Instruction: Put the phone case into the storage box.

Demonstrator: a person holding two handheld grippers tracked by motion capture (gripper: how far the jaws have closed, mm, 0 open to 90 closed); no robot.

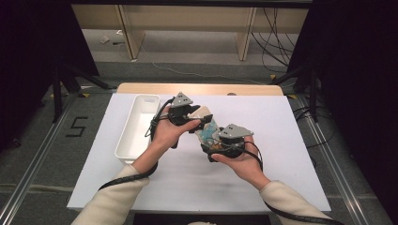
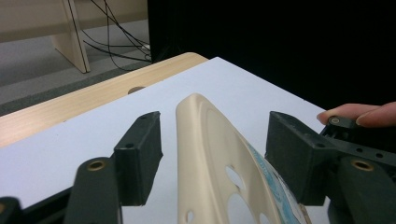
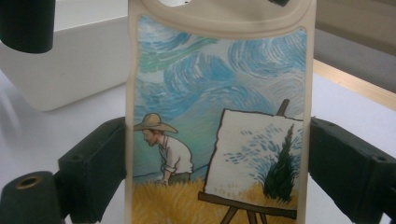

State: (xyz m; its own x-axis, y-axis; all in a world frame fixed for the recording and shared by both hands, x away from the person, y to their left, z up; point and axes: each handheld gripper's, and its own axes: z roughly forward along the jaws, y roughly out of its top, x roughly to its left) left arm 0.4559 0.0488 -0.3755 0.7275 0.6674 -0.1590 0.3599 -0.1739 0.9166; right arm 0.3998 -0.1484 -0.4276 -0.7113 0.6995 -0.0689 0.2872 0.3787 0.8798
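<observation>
Phone case held in the air between your two grippers

Your right gripper [image 1: 217,146] clamps the phone case [image 3: 219,116] by its long edges, above the worktop [image 1: 291,140]. At 11 o'clock, your left gripper [image 1: 199,117] straddles its top end, jaws apart, not touching. It's light and bendy; take the rims gently.

A painted phone case [image 3: 219,116] stands upright in the frame's centre, pinched between 2 black jaws at lower left and right; white tray [image 3: 70,65] upper left.
</observation>
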